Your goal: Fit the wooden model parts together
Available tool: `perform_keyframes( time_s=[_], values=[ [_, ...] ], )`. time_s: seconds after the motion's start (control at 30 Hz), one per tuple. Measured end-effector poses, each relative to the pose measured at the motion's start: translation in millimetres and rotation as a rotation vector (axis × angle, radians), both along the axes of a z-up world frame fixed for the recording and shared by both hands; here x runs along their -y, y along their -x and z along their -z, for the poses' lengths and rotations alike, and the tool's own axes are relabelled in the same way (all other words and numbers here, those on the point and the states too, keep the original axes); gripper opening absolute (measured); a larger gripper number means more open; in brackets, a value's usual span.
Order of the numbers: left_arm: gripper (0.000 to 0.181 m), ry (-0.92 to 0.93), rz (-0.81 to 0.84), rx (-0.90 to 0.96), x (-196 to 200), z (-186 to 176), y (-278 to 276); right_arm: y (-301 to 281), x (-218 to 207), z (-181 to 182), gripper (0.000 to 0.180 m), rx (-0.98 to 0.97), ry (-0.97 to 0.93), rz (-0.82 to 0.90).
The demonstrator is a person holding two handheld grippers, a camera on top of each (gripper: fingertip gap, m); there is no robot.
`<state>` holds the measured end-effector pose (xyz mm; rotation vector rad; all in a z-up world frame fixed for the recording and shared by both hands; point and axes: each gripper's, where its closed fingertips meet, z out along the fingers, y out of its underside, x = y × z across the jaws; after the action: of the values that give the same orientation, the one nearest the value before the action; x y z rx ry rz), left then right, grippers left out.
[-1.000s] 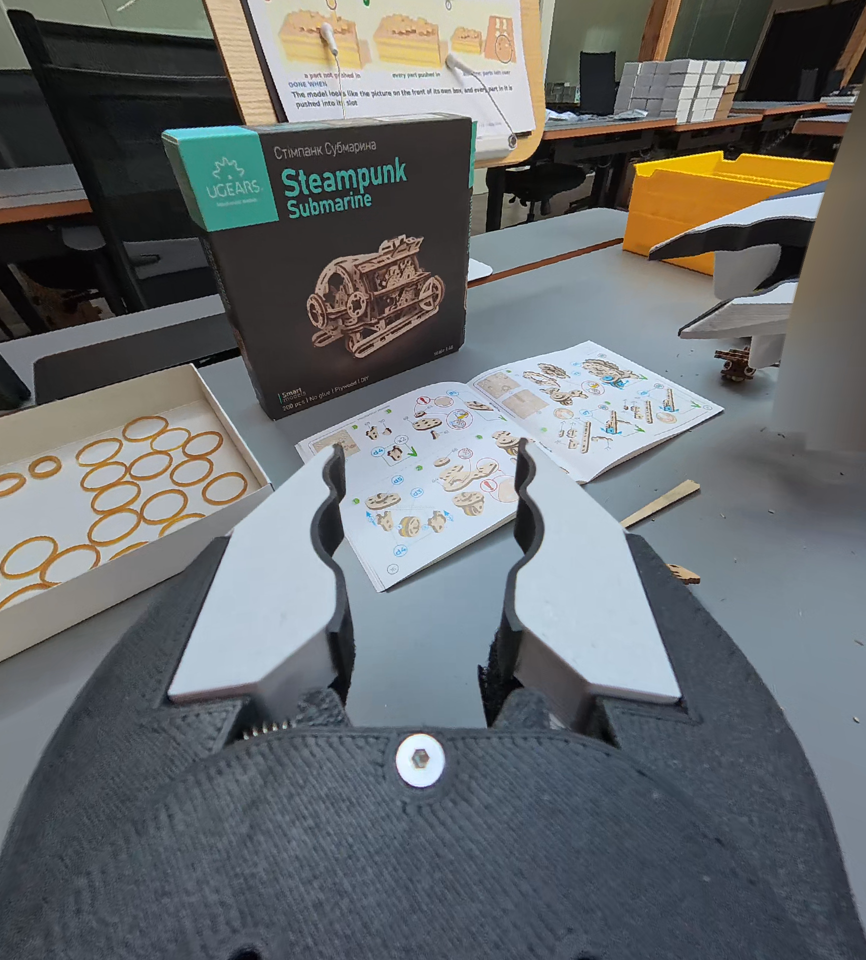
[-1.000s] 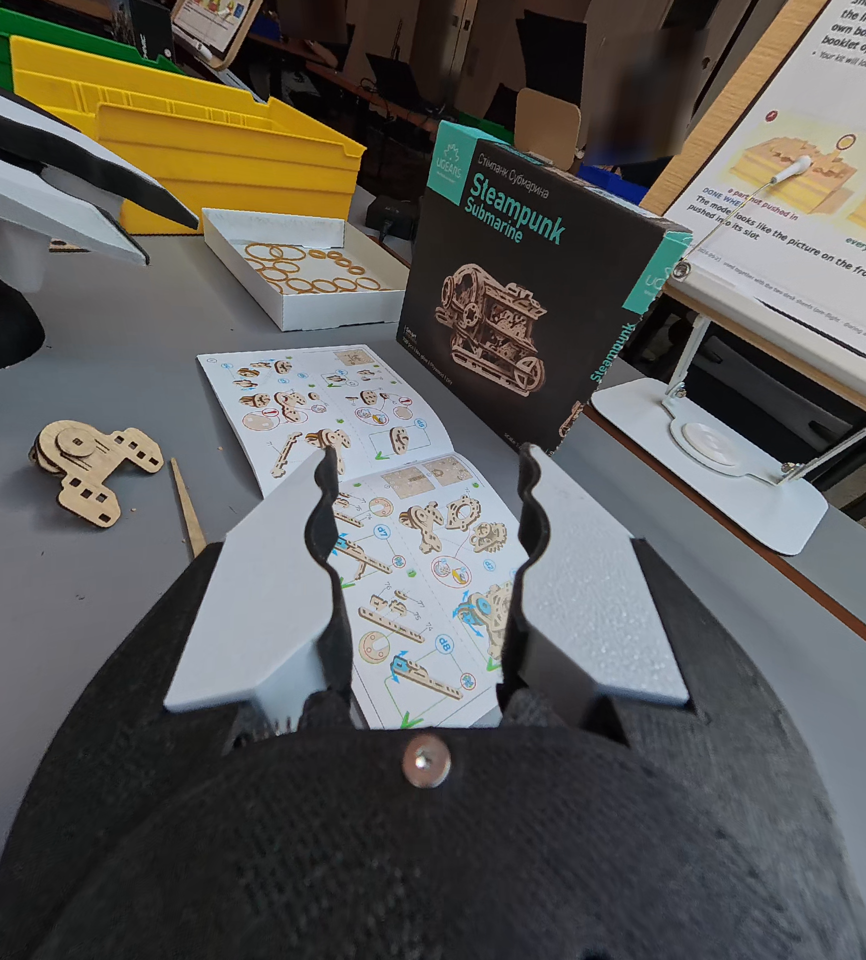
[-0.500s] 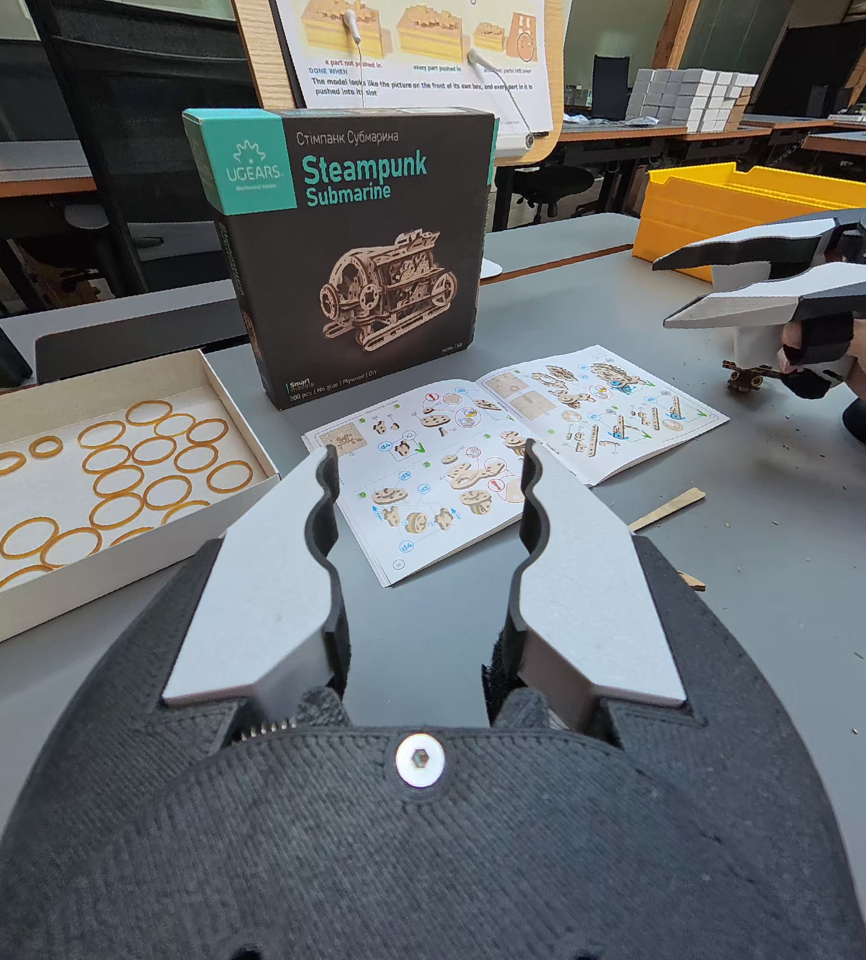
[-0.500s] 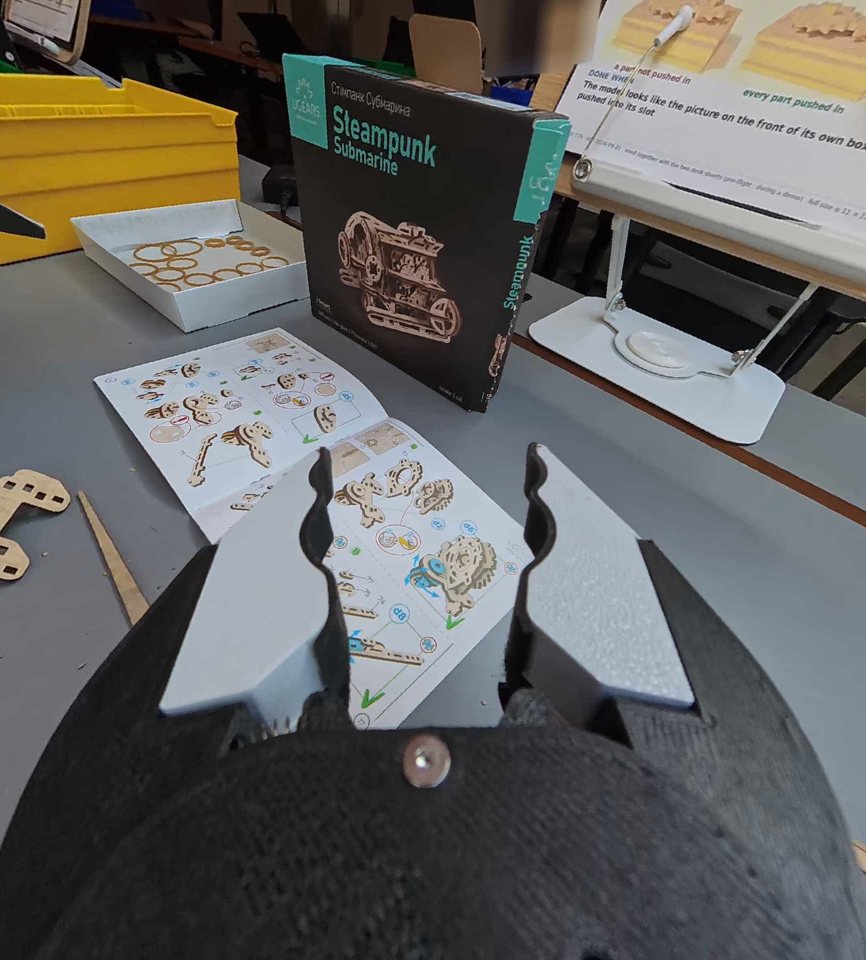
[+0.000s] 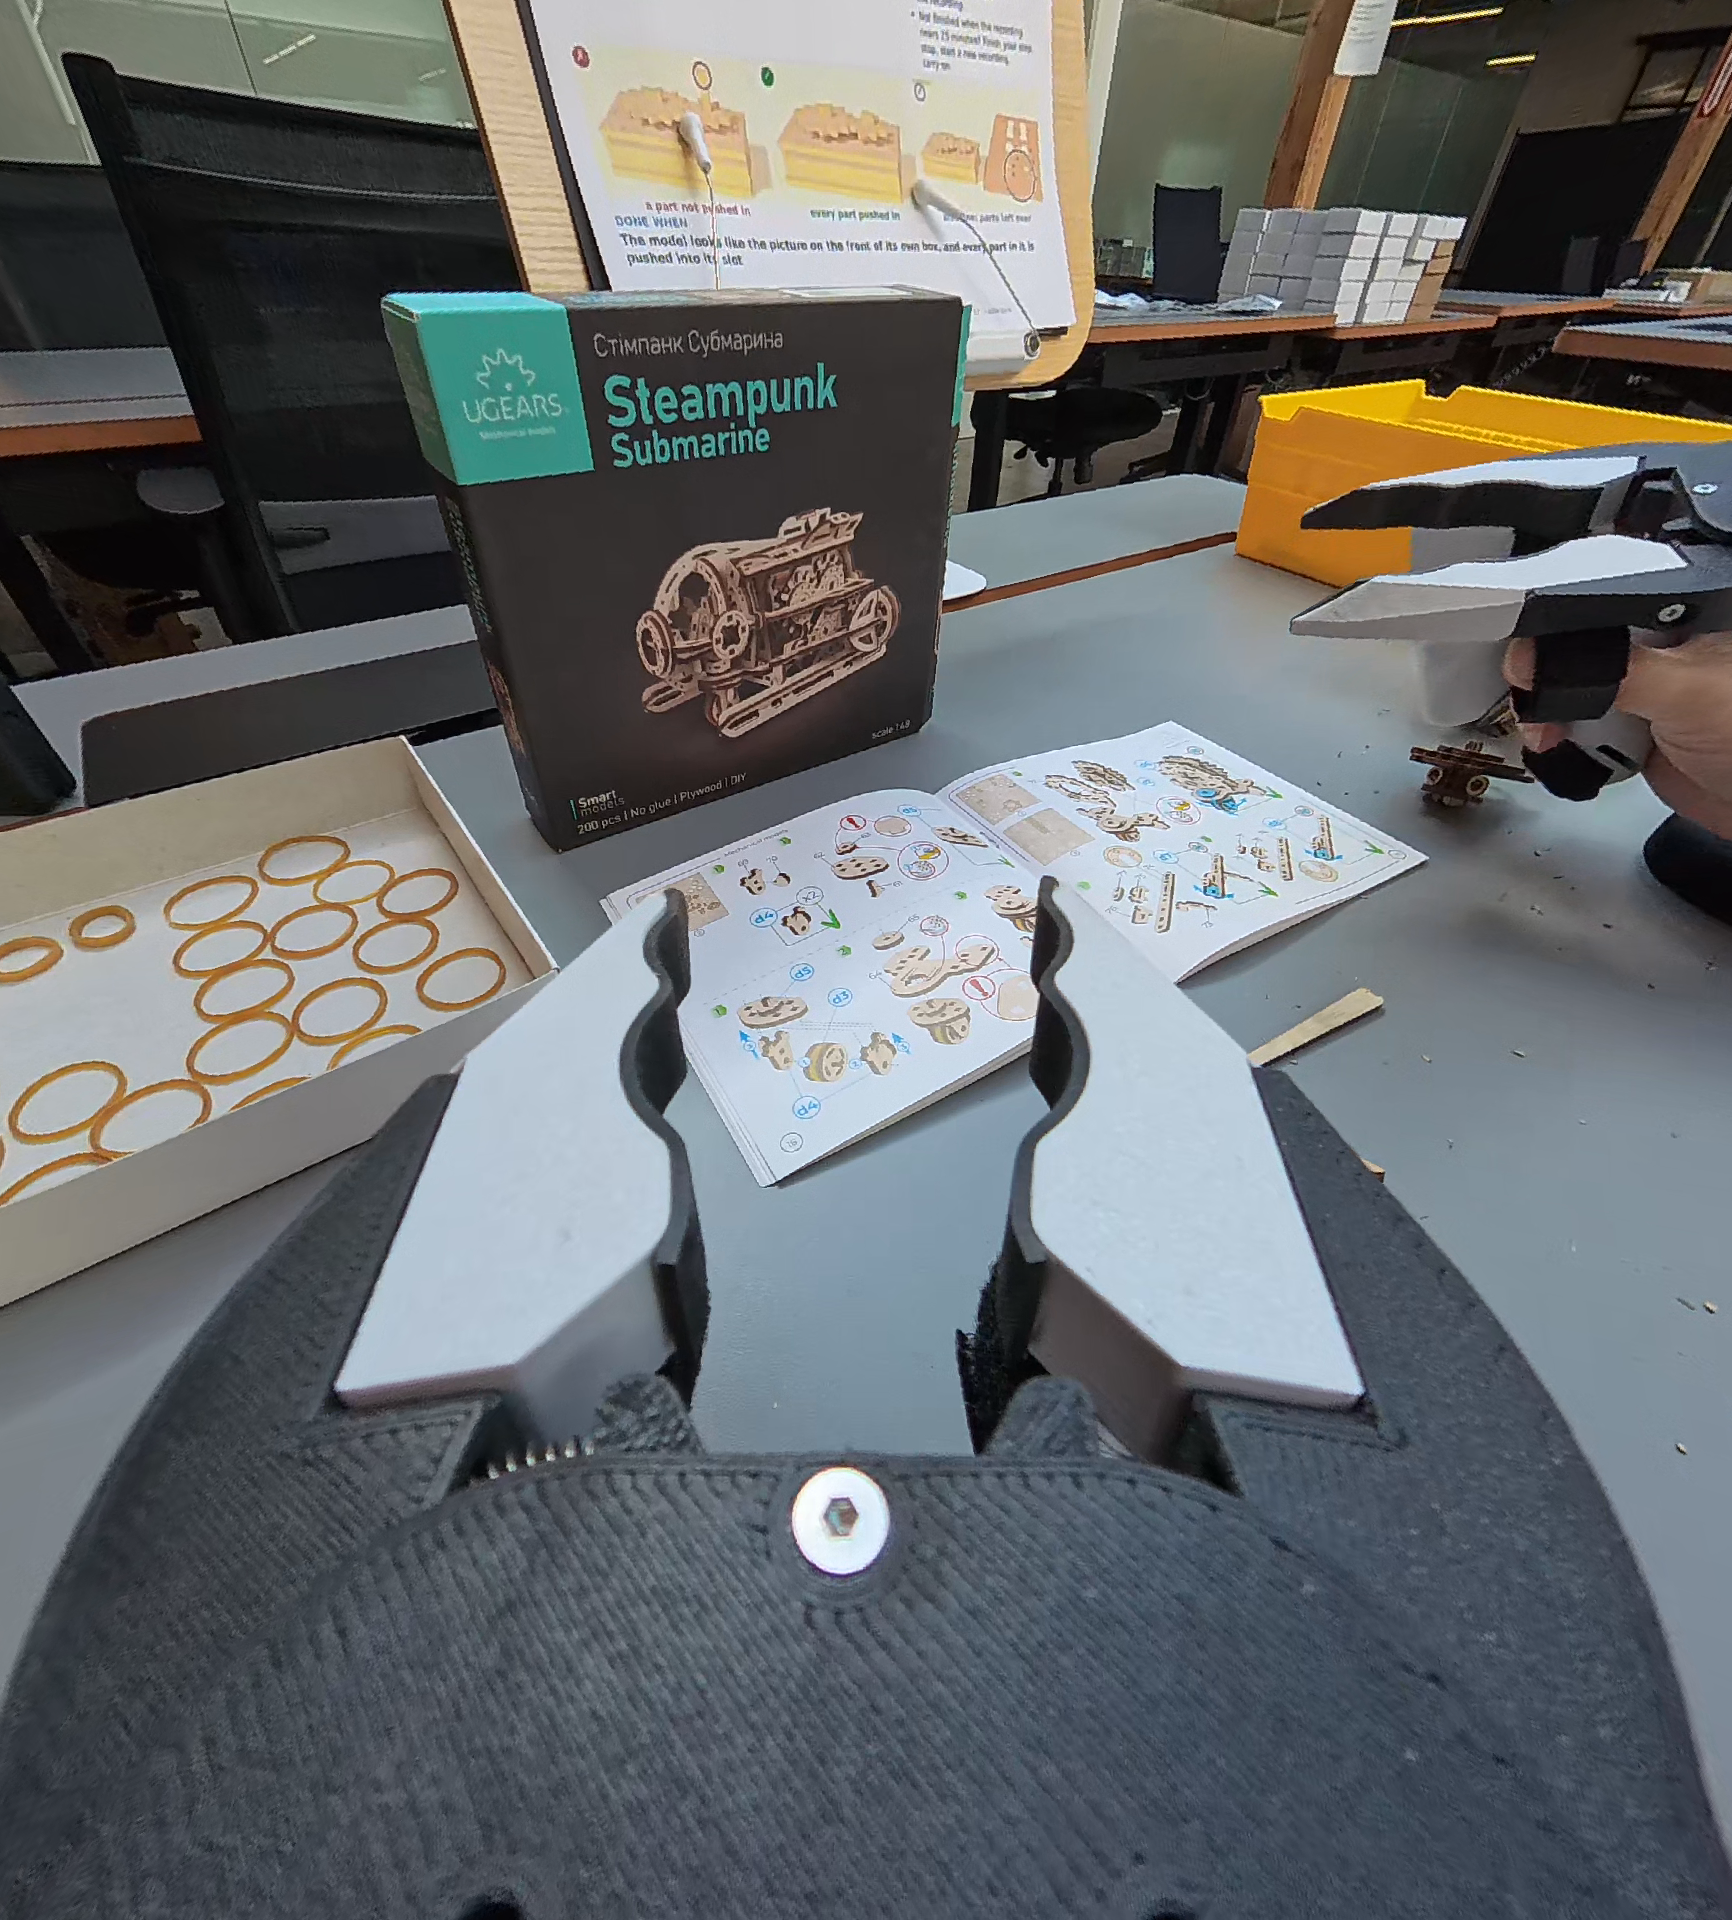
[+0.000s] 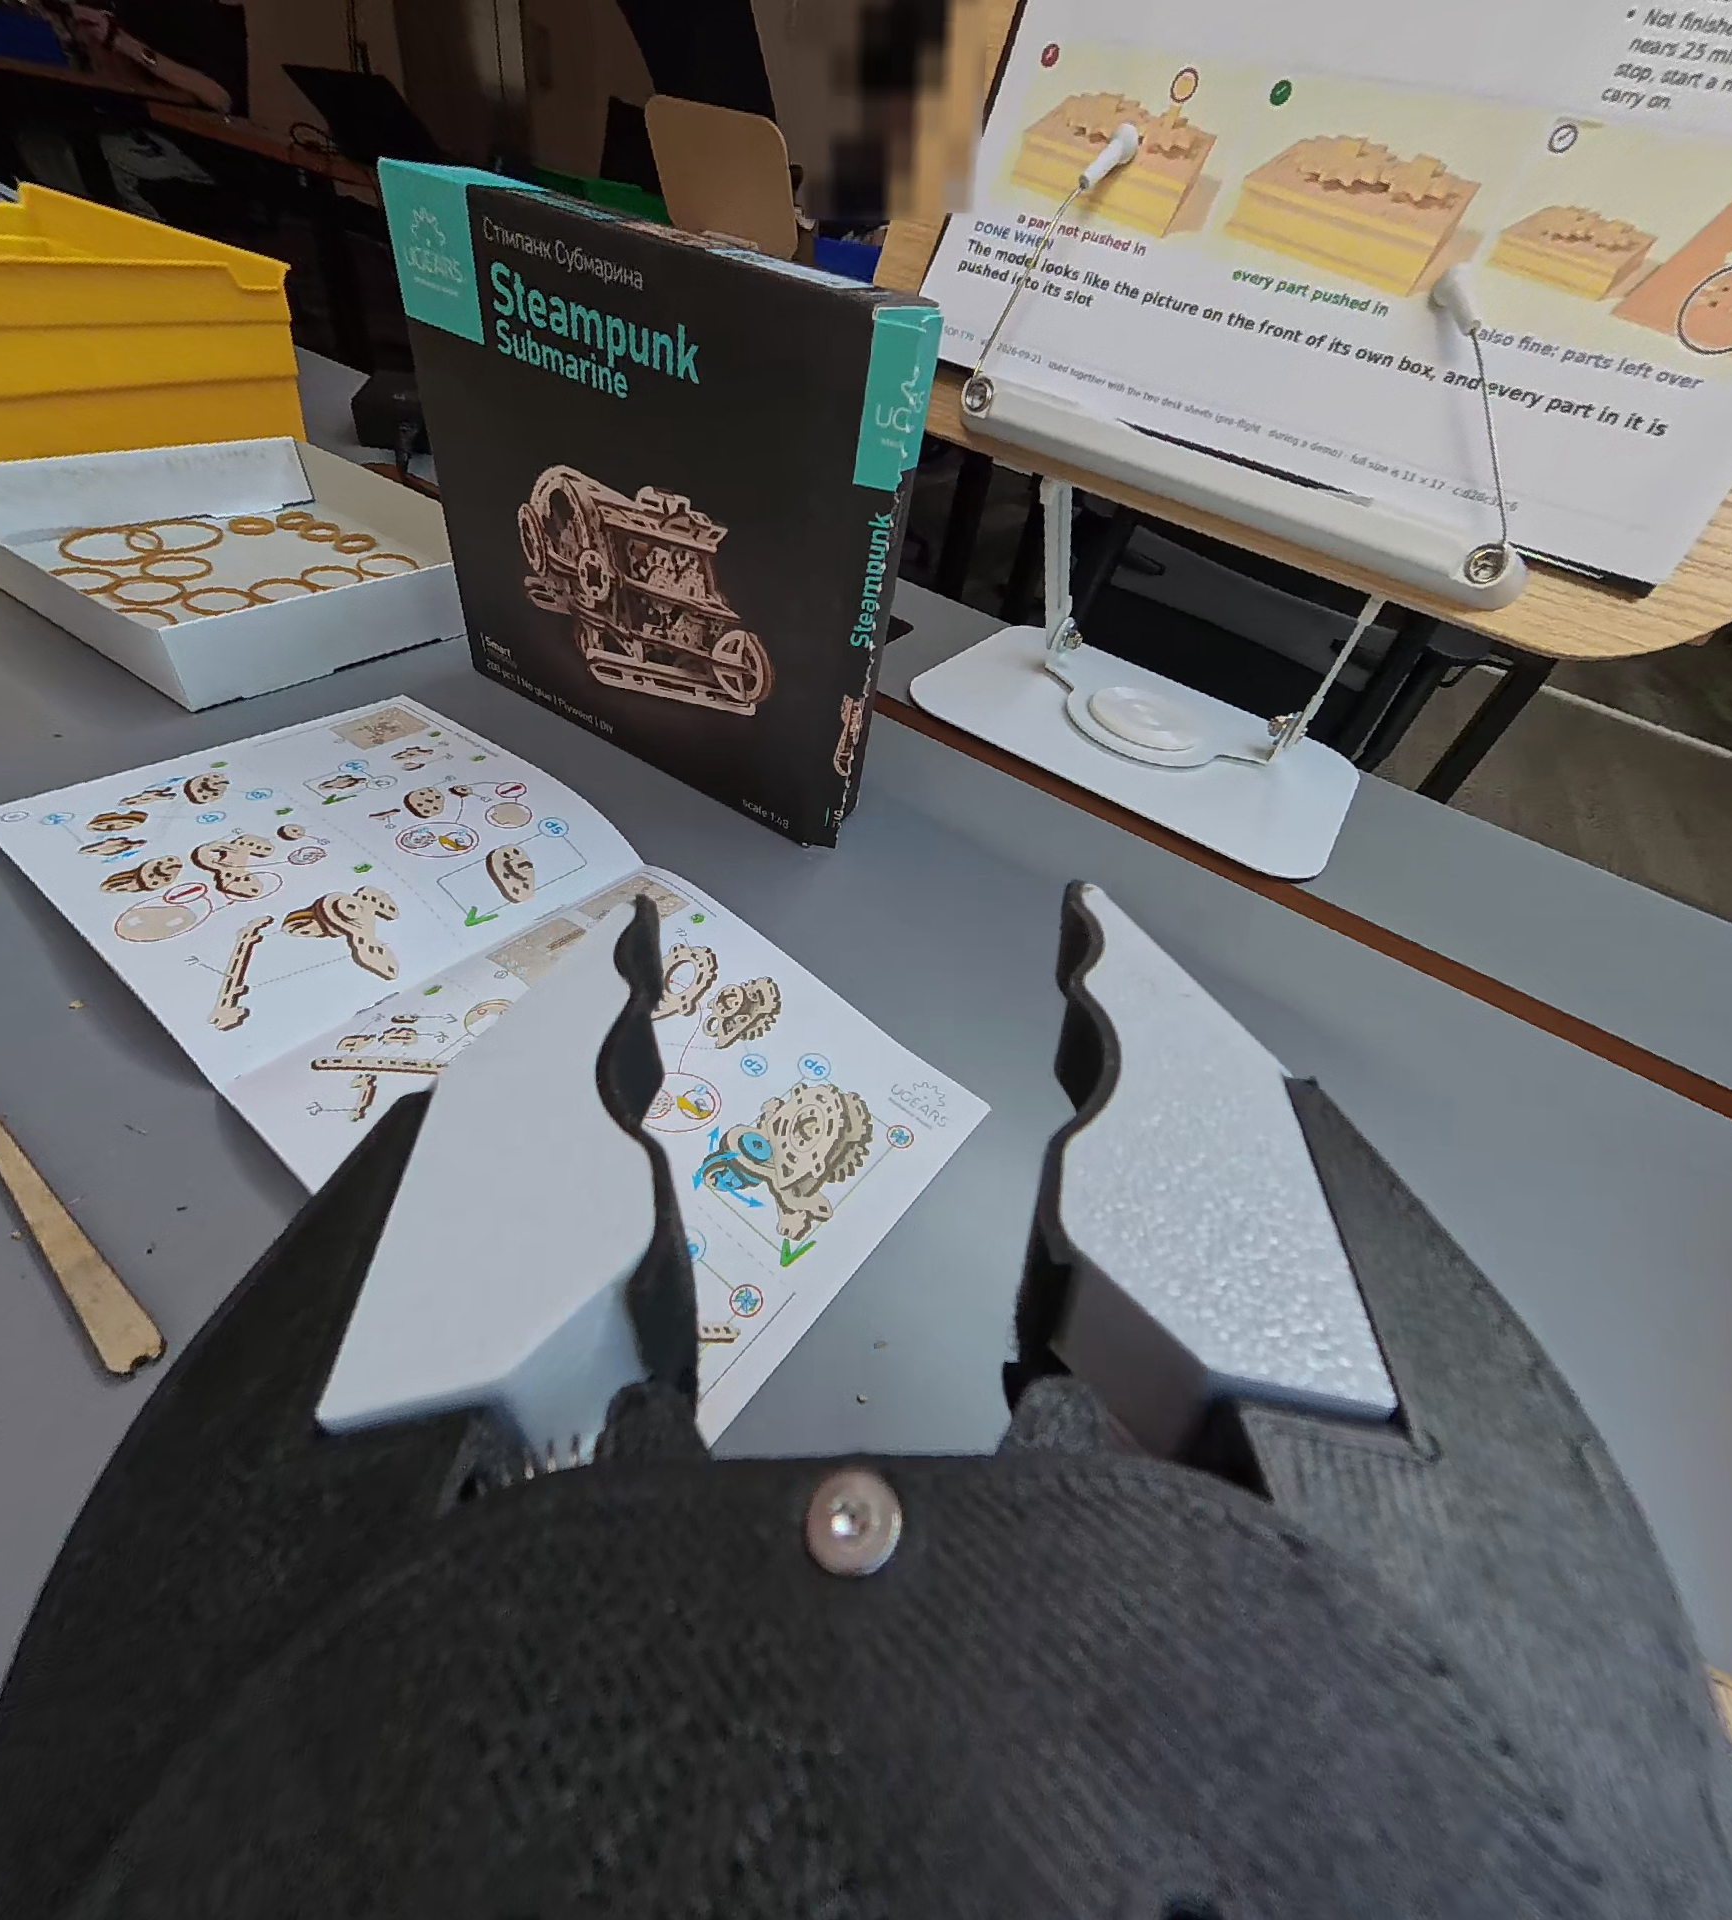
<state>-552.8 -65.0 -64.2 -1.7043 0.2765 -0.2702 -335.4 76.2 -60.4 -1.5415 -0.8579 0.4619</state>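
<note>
A grey bench (image 5: 1464,1195) carried everything in front of me. Largest on it was a yellow bin (image 5: 1381,457) at the far edge, then a dark model box (image 5: 696,561) with teal corners standing upright, a picture of a wooden machine on its face. Behind the box stood a white document stand (image 6: 1163,748) holding a printed sheet. To the left of the box lay a shallow white tray (image 5: 218,1174) of tan rubber rings. An instruction booklet (image 5: 1007,935) lay open and flat just in front of the box.

The wooden model parts were small and few. A little brown assembly (image 5: 1461,772), made of slotted pieces, sat on the bench beyond the booklet's right page, right under my right gripper. A thin tapered wooden stick (image 6: 51,1226) lay flat near the booklet. Fine wood crumbs speckled the bench around them.

My left gripper (image 5: 857,925) hovered low over the bench, pointing at the booklet, its jaws spread apart with nothing between them. My right gripper (image 6: 857,914) was held level above the bench, my hand (image 5: 1714,748) wrapped round its handle; its jaws also stood apart and held nothing, aimed over the booklet's right page toward the box.
</note>
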Motion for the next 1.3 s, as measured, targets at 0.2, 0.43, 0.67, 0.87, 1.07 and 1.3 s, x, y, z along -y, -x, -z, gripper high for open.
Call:
perform_keyframes(
  time_s=[0.2,0.43,0.67,0.87,1.07,1.3],
  values=[
    [0.061,-0.021,0.006,-0.005,3,-3,-1,-17,-12,-7,0.082,0.030,-0.063,0.138],
    [0.057,-0.017,0.015,-0.009,2,-2,-3,-17,-8,-18,0.087,0.044,-0.127,0.146],
    [0.055,-0.003,0.014,-0.010,0,0,-3,-8,1,-20,0.086,0.051,-0.139,0.094],
    [0.055,0.014,0.014,-0.005,-2,3,-3,-5,3,-18,0.086,0.046,-0.112,0.064],
    [0.054,0.004,0.003,0.008,-3,-3,1,-1,4,-16,0.086,0.069,-0.110,0.051],
    [0.052,0.087,-0.550,-0.247,74,-42,159,1,13,-23,0.085,0.042,-0.106,-0.001]
  ],
)
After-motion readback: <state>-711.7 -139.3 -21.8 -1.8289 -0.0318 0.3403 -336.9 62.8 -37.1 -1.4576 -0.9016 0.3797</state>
